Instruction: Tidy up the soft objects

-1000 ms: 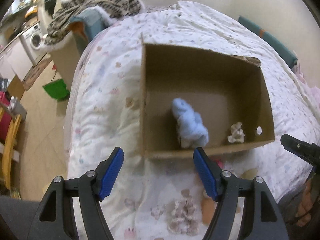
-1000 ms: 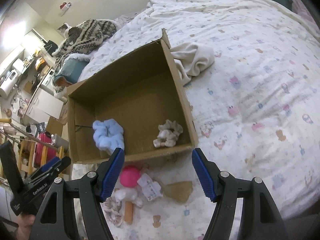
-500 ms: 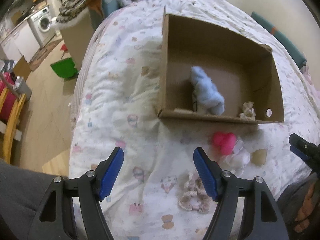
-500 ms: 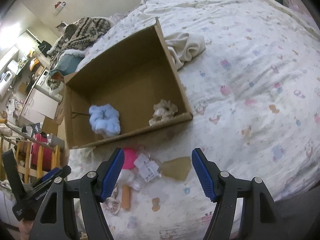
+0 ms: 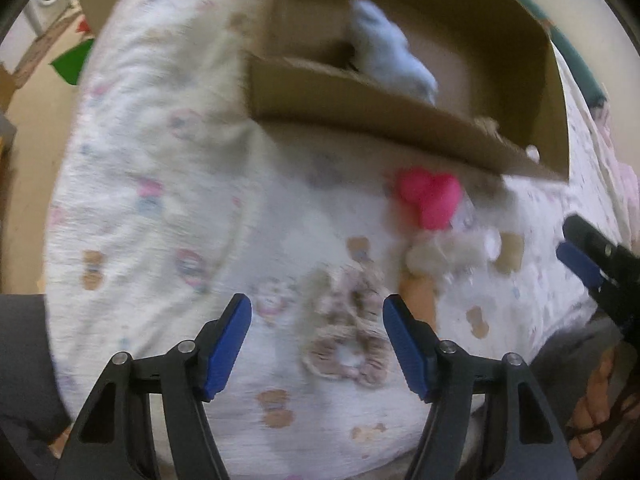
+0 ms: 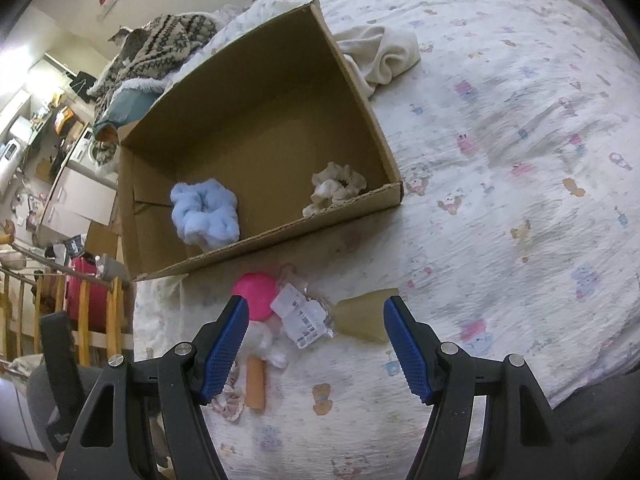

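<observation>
An open cardboard box (image 6: 256, 92) lies on the bed and holds a fluffy blue scrunchie (image 6: 204, 212) and a cream scrunchie (image 6: 336, 188). In front of it lie a pink soft toy (image 6: 258, 294), a tagged packet (image 6: 300, 314) and an orange stick (image 6: 255, 386). My left gripper (image 5: 316, 344) is open just above a beige frilly scrunchie (image 5: 346, 330), which shows blurred in the left wrist view. My right gripper (image 6: 314, 346) is open and empty, over the pile by the packet. The box (image 5: 400, 120) and pink toy (image 5: 430, 198) also show in the left wrist view.
A cream cloth (image 6: 380, 56) lies behind the box on the patterned bedspread (image 6: 520, 160). A knitted blanket (image 6: 168, 40) is heaped at the far left. The bed edge drops to the floor on the left, with furniture there (image 6: 80, 300).
My left gripper has pulled back from the box and dropped low toward the beige scrunchie. My right gripper has drawn back a little from the box. Both stay open.
</observation>
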`<control>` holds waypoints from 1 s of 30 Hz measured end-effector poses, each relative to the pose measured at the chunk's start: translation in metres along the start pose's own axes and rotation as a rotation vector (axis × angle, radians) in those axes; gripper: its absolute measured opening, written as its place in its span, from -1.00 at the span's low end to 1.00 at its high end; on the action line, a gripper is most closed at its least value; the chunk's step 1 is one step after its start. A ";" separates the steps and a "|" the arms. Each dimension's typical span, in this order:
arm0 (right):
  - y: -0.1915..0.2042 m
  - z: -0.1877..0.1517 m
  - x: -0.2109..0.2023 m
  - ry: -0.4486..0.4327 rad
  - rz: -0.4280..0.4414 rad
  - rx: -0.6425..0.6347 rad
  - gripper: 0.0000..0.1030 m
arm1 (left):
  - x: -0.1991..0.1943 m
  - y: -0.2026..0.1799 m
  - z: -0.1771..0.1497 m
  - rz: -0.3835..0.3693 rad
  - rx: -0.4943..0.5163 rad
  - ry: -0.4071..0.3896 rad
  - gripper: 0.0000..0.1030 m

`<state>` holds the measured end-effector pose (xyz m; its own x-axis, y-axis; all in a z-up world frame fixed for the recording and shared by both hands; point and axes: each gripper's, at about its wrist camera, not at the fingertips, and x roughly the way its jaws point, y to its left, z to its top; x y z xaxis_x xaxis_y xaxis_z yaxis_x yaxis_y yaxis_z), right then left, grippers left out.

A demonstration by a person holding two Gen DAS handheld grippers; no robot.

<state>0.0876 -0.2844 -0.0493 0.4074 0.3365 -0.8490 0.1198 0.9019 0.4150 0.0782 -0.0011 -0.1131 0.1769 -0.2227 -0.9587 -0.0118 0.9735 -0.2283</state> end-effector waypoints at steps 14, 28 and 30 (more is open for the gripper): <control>-0.027 0.006 0.047 0.163 -0.103 0.120 0.43 | 0.034 -0.034 -0.009 0.092 0.146 0.046 -0.49; -0.013 0.006 0.060 0.166 -0.167 0.007 -0.83 | 0.014 -0.019 0.011 0.128 0.085 -0.011 -0.77; -0.013 0.006 0.057 0.158 -0.153 0.010 -0.84 | 0.011 -0.016 0.013 0.134 0.072 -0.023 -0.77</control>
<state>0.1147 -0.2784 -0.1016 0.2369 0.2349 -0.9427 0.1782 0.9434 0.2799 0.0933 -0.0180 -0.1180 0.2009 -0.0897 -0.9755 0.0335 0.9958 -0.0847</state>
